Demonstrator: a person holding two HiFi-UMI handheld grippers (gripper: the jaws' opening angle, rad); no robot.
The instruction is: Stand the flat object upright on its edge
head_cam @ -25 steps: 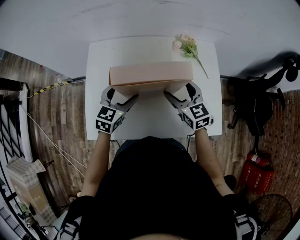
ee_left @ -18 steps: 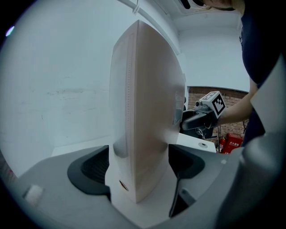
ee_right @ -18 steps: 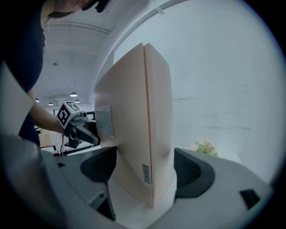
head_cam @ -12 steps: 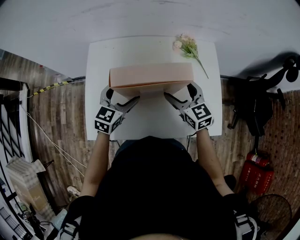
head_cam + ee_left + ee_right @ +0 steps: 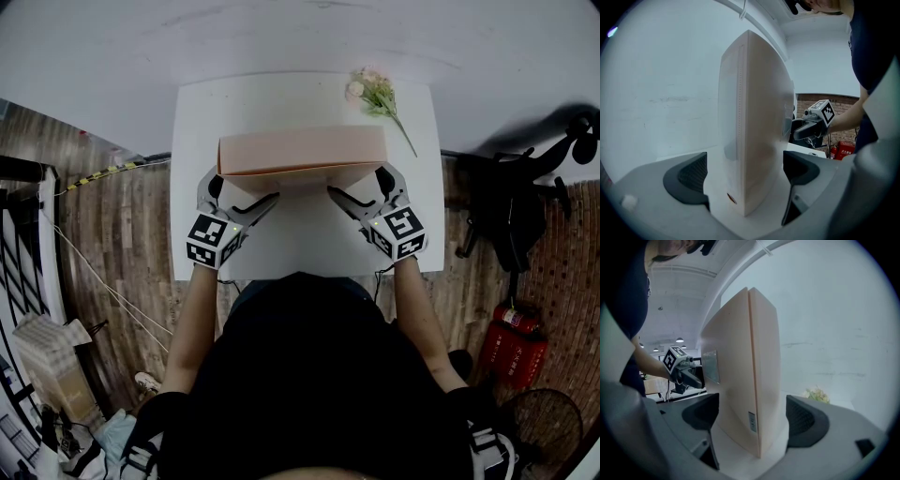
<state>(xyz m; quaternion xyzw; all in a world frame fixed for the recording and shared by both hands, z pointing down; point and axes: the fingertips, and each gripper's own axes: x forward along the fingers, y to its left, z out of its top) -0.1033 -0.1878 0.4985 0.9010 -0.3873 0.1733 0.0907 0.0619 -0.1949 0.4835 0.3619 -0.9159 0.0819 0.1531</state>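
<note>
A flat pink box [image 5: 300, 152] stands upright on its long edge across the white table [image 5: 300, 246]. My left gripper [image 5: 242, 192] straddles the box's left end and my right gripper [image 5: 358, 185] straddles its right end. In the left gripper view the box [image 5: 754, 140] rises between the dark pads [image 5: 689, 180], with a gap on both sides. The right gripper view shows the same: the box [image 5: 745, 371] stands free between the pads [image 5: 806, 420]. The jaws of both grippers are opening and neither presses on the box.
A small bunch of flowers [image 5: 375, 94] lies at the table's far right corner, behind the box. Wooden floor surrounds the table. Red fire extinguishers [image 5: 514, 347] and a black stand [image 5: 511, 216] are on the right, and cardboard [image 5: 47, 370] is on the left.
Both grippers' jaws have spread wider off the box's ends, and the left gripper has drawn slightly back toward me. The box stays upright in the same place.
</note>
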